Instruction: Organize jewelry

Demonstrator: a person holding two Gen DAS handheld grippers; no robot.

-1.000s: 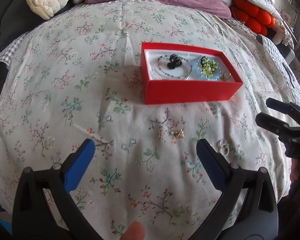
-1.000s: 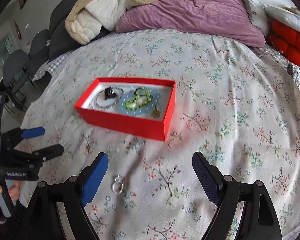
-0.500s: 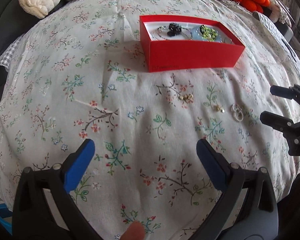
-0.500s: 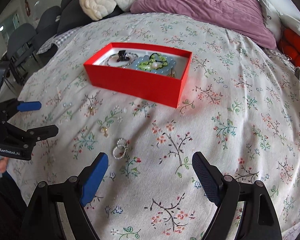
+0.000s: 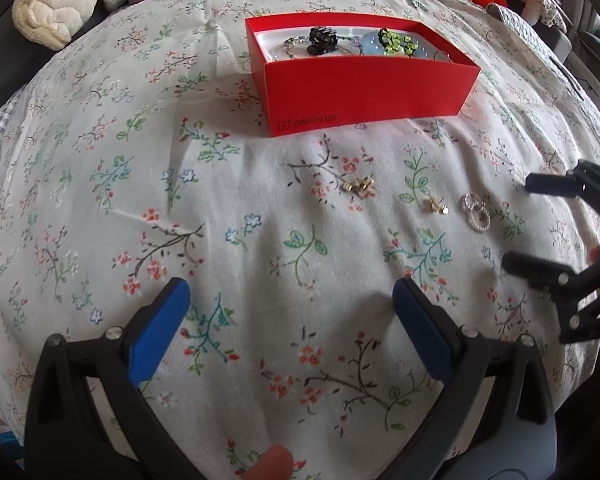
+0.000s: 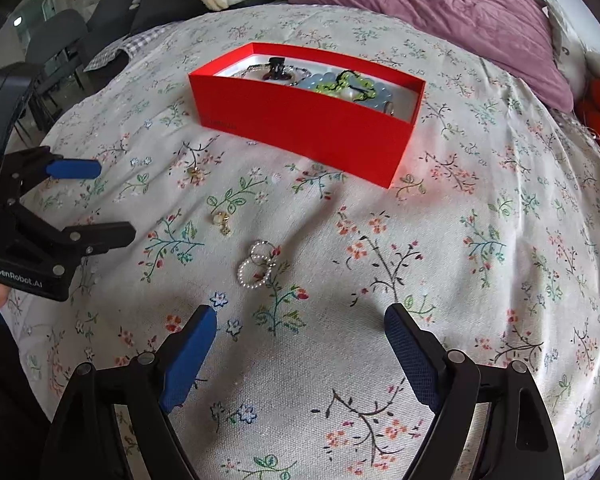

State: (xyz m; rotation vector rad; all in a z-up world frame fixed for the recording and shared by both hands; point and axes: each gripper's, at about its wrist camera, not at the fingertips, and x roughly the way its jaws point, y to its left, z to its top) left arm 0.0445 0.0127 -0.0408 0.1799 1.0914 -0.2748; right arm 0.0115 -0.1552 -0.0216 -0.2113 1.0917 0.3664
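Jewelry lay loose on the floral bedspread (image 5: 100, 152) in the left wrist view. The left gripper (image 5: 288, 304) hovered at six o'clock with its jaws spread wide and nothing between them. A gold earring (image 5: 359, 185) sat at about one o'clock from it, a second gold earring (image 5: 436, 205) and a pair of pearl rings (image 5: 476, 212) further toward two o'clock, all three apart from one another. The red box (image 5: 364, 92) stood at twelve o'clock, its long axis running left to right, a long wall facing the camera, beads and a dark clip already inside. The right gripper (image 5: 528, 224) came in at three o'clock, also wide open and empty.

From the right wrist view, the right gripper (image 6: 300, 336) sat at six o'clock, with the pearl rings (image 6: 258, 264) just ahead at eleven o'clock; their linked loops stretched toward and away from the camera. The earrings (image 6: 221, 222) lay toward ten o'clock, and the box (image 6: 300, 128) ran diagonally at twelve.

The step appeared to be picking up the rings. Doing it well would mean lowering the pads to either side of the loops, pressing lightly into the soft cover, and closing across the short width so both rings lift together.
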